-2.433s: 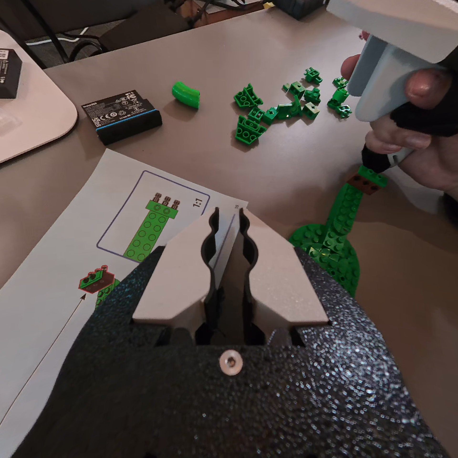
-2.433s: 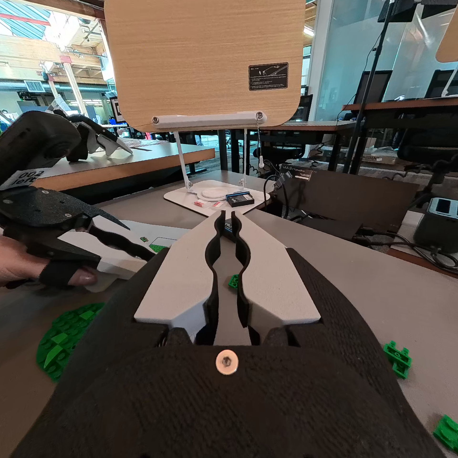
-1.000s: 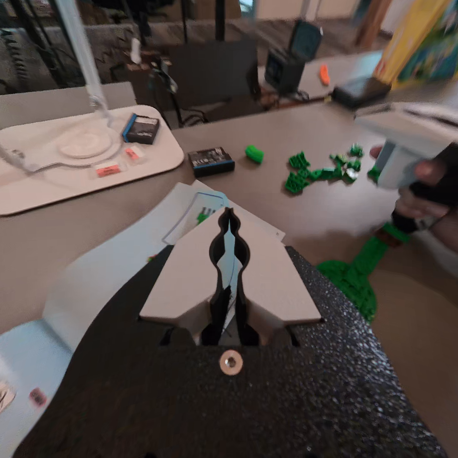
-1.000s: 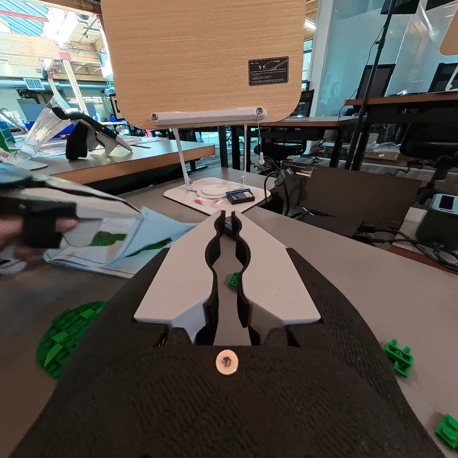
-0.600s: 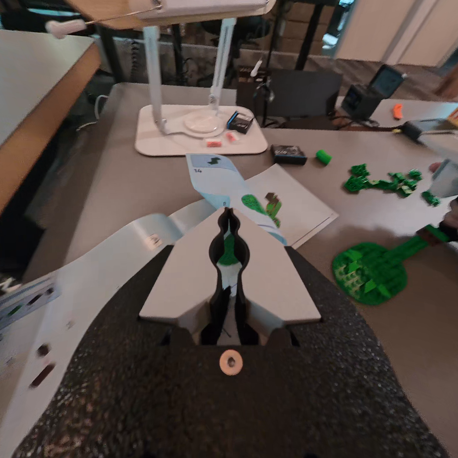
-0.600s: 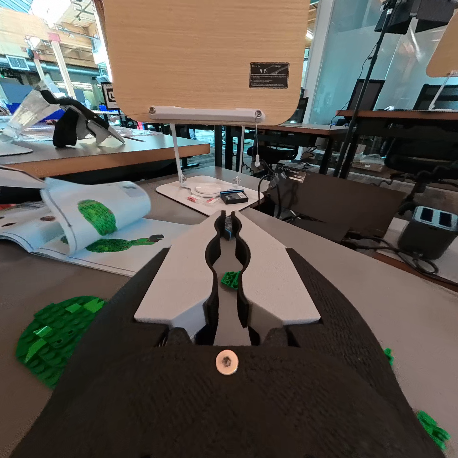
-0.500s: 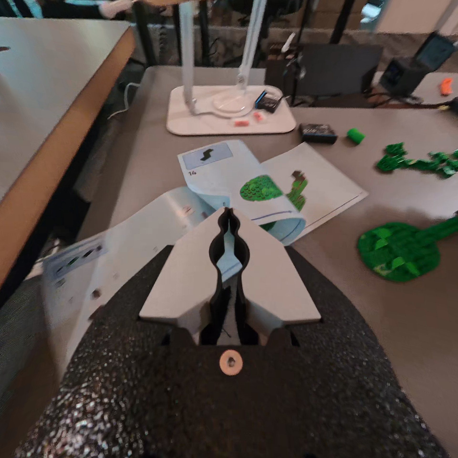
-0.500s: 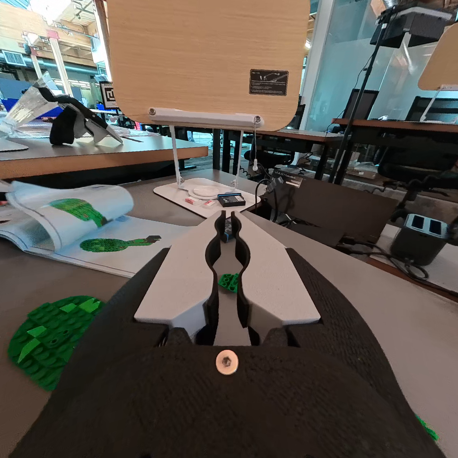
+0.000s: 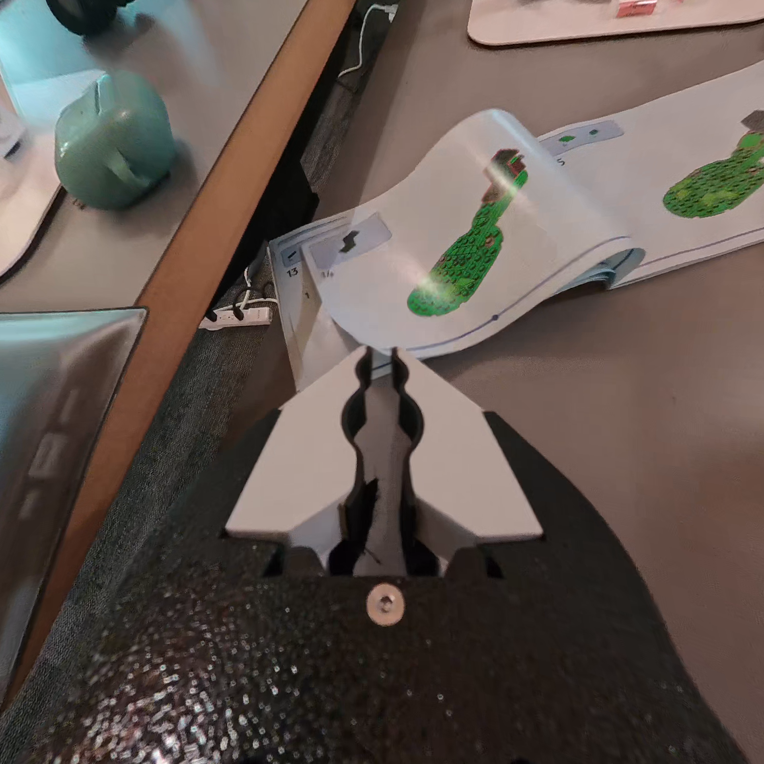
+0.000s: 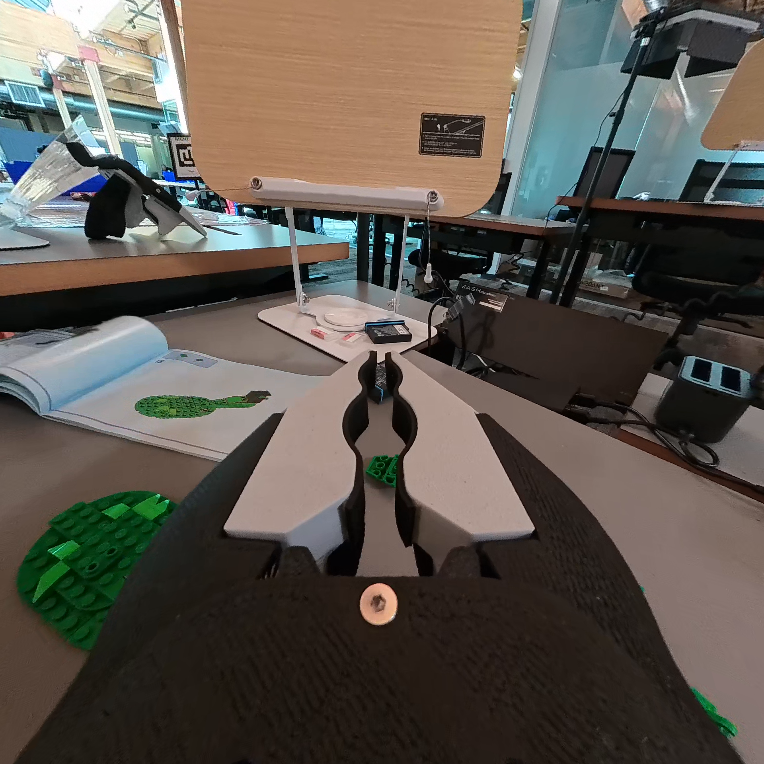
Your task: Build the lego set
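At twelve o'clock of the left gripper (image 9: 381,355): curled instruction booklet (image 9: 475,231) page.
Both tools slightly spread (right gripper (image 10: 381,359) empty), green brick (image 10: 382,469) beneath.

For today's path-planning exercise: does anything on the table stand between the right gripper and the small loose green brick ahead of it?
Nothing visible does. The small green brick lies on bare table, seen through the gap of the right gripper. The instruction booklet and the round green build lie off to the left.

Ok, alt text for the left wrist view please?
Left tongs, slightly open and empty, point at a curled booklet page on the grey table. A teal mug sits on the next desk.
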Demonstrator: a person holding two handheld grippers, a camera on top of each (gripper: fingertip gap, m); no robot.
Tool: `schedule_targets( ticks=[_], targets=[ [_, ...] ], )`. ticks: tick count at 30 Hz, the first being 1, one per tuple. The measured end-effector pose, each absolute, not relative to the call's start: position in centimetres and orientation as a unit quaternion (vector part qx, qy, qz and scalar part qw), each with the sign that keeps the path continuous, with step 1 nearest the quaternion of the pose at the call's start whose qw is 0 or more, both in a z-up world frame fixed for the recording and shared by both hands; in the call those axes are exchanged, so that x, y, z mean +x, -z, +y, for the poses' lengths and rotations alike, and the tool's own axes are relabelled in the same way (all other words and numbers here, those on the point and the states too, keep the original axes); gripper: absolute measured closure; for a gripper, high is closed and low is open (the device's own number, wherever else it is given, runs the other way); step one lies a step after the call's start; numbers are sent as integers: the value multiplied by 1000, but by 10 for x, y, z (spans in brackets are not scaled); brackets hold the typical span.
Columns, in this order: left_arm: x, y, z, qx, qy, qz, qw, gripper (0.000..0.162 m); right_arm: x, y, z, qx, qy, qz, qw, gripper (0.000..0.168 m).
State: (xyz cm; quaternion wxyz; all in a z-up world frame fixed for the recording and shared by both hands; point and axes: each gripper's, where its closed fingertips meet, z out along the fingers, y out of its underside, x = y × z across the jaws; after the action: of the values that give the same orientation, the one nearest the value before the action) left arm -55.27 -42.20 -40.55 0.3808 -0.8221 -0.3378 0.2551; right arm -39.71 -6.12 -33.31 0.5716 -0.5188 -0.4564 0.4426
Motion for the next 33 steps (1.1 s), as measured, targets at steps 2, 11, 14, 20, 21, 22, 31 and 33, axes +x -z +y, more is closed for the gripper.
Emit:
schedule_targets(
  ticks=[2, 11, 14, 20, 21, 22, 31, 33],
  targets=[
    [-543, 408, -417, -837, -239, -318, 375, 135, -397, 333, -61, -519, -442, -457, 572, 166],
    [-510, 409, -351, -891, -263, -94, 358, 72, -399, 334, -63, -518, -442, -461, 569, 166],
    [-508, 418, -333, -910, -265, -18, 319, 67, -398, 334, -63, -519, -445, -459, 568, 166],
    [-516, 415, -306, -906, -304, 164, 244, 81, -398, 334, -62, -521, -447, -457, 566, 166],
    [-518, 416, -306, -905, -310, 188, 221, 85, -398, 334, -62, -521, -447, -457, 565, 166],
    [-521, 416, -308, -904, -319, 206, 198, 89, -398, 335, -62, -522, -446, -457, 565, 166],
    [-550, 423, -328, -843, -449, 281, 93, 128, -397, 334, -60, -522, -443, -456, 568, 166],
    [-552, 423, -330, -822, -481, 292, 89, 141, -397, 334, -62, -519, -442, -460, 568, 166]
  ],
)
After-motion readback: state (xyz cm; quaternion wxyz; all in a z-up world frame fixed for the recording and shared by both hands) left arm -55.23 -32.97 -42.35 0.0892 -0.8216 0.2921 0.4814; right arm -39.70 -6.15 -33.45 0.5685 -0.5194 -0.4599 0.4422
